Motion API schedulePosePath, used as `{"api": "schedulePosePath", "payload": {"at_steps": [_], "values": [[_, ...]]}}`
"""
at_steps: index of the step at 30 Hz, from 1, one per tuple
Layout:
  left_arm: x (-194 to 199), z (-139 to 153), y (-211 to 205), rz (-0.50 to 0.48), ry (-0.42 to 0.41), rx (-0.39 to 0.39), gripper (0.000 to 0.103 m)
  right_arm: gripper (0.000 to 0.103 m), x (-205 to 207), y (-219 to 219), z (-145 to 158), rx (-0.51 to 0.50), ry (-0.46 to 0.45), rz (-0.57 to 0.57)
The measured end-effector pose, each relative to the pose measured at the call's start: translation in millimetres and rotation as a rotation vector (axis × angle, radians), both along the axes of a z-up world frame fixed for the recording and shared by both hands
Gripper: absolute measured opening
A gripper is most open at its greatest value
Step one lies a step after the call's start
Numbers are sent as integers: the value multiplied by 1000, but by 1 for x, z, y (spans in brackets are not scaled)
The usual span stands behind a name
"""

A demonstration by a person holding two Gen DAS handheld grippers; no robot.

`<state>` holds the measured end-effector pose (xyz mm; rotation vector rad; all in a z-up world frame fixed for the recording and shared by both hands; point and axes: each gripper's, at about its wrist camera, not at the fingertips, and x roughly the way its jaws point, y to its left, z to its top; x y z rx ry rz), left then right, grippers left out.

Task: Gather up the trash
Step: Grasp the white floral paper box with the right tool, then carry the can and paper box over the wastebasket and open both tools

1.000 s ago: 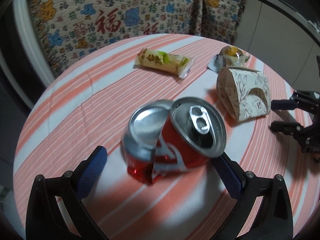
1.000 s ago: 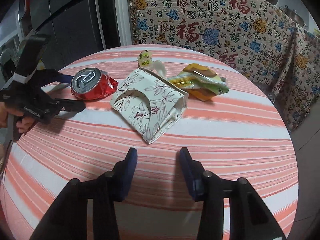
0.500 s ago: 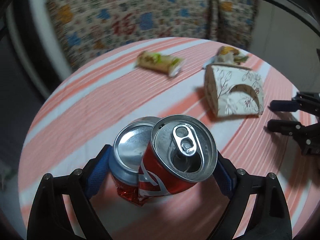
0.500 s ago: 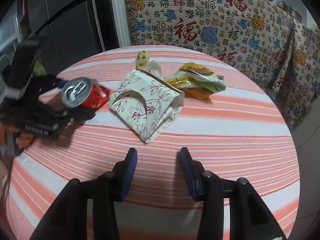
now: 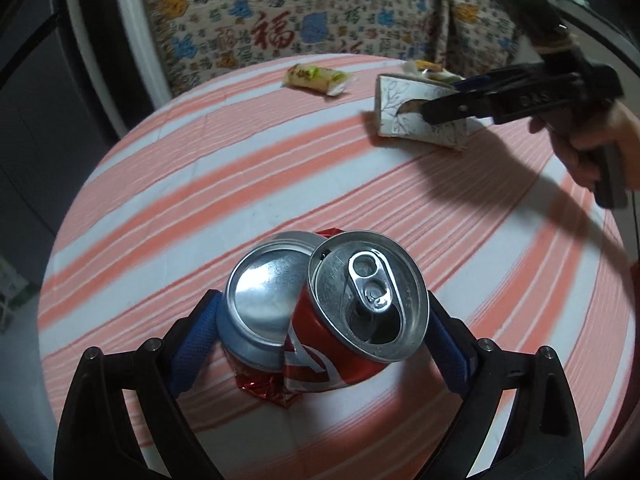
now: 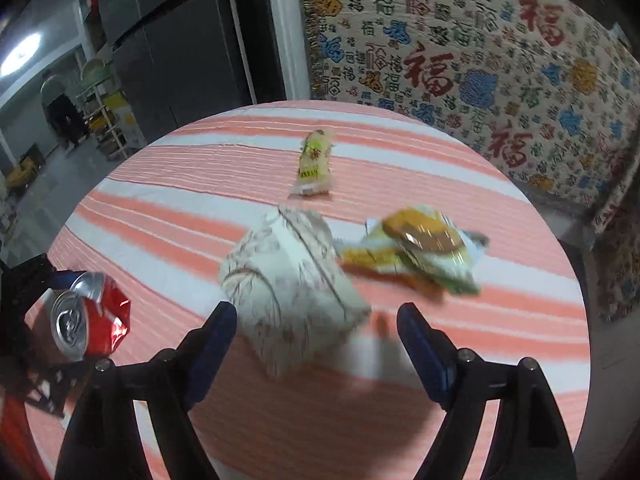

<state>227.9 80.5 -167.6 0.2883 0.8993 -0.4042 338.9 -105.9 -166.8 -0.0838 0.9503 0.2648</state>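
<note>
Crushed red aluminium can [image 5: 320, 312] clamped in left gripper [image 5: 320, 332]; right gripper [image 6: 316, 344] spread around floral paper box [image 6: 292, 292]; wrappers at 12 o'clock uncollected.

Round table [image 6: 500, 320] before me, orange-and-white striped cloth. Behind it, patterned throw [image 6: 460, 60] over seating. Dark cabinets [image 6: 180, 60] left; ceiling light [image 6: 20, 54] beyond.

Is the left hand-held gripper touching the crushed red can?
Touching. In the left wrist view, both blue pads of the left hand-held gripper press against the sides of the crushed red can.
</note>
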Motion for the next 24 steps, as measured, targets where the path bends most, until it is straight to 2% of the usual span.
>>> {"api": "schedulePosePath", "payload": {"at_steps": [1, 2, 3, 4, 5, 8, 15, 24], "values": [[-1, -1, 0, -3, 5, -8, 99, 82, 3, 2, -2, 4, 9, 13], [-1, -2, 0, -6, 16, -18, 99, 62, 7, 5, -5, 15, 38, 33], [0, -3, -1, -6, 19, -24, 99, 52, 9, 7, -8, 9, 68, 47], [1, -3, -2, -4, 15, -27, 99, 47, 6, 6, -7, 5, 62, 48], [1, -3, -3, -1, 13, -31, 93, 47, 2, 4, -2, 13, 57, 42], [2, 0, -3, 39, 8, -68, 92, 46, -18, -12, 6, 54, 72, -2], [-13, 12, -22, 129, -26, -83, 92, 46, -81, -54, 17, 135, 27, -101], [-43, 43, -106, 101, -38, -137, 92, 46, -154, -128, 36, 160, -58, -224]]}}
